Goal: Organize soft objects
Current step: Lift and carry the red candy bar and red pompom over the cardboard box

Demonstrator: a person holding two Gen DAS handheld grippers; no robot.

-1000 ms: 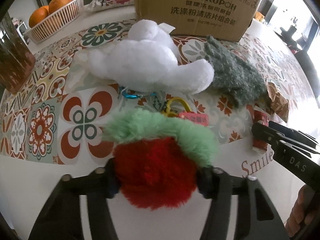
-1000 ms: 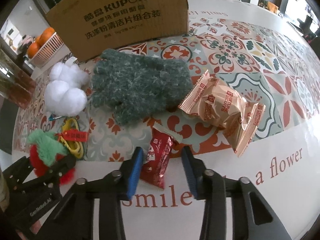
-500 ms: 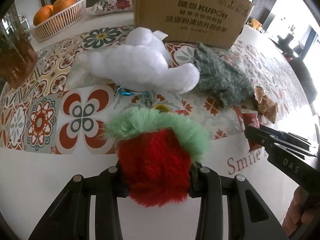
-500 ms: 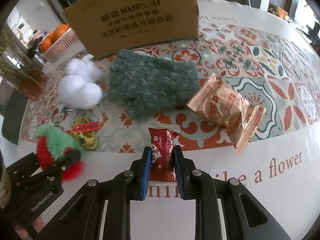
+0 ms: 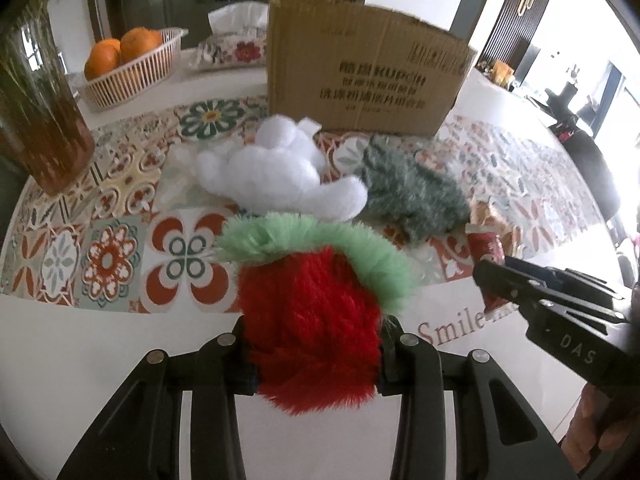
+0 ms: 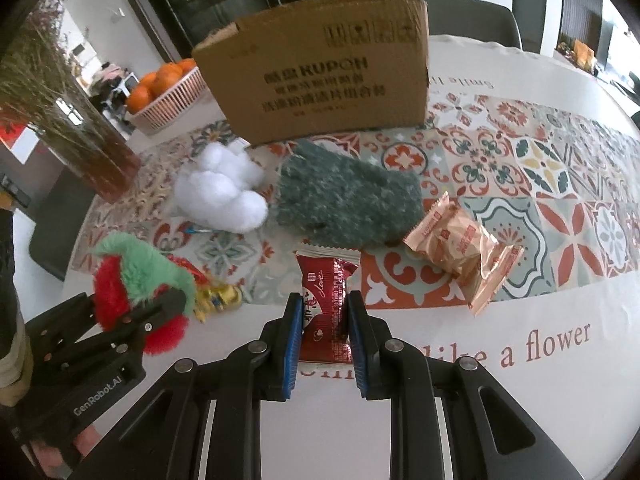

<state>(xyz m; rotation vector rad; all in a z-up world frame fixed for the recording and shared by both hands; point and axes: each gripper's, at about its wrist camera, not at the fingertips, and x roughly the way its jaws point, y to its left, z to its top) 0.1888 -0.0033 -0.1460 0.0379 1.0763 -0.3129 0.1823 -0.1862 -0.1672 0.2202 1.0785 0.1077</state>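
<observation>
Left wrist: left gripper [image 5: 312, 356] pinches the plush [image 5: 310, 320], right gripper [image 6: 322, 332] the packet [image 6: 323, 312]; slick foil may slip.

Cardboard box [image 6: 320, 68] at back of table [image 6: 520, 400]. Fruit basket [image 6: 168, 100] left of box; tissue pack [image 5: 236, 40] behind box's left corner. Vase [image 6: 100, 156] at far left edge. Plush toy [image 6: 220, 196] before box, knitted glove [image 6: 348, 200] just right of it, touching. Snack packet [image 6: 460, 248] right of glove. Candy sachet [image 6: 324, 304] before glove, between right gripper [image 6: 322, 330] fingers. Strawberry plush [image 5: 316, 308] nearest left, within left gripper [image 5: 316, 356]; keychain [image 6: 216, 296] just right of it.
</observation>
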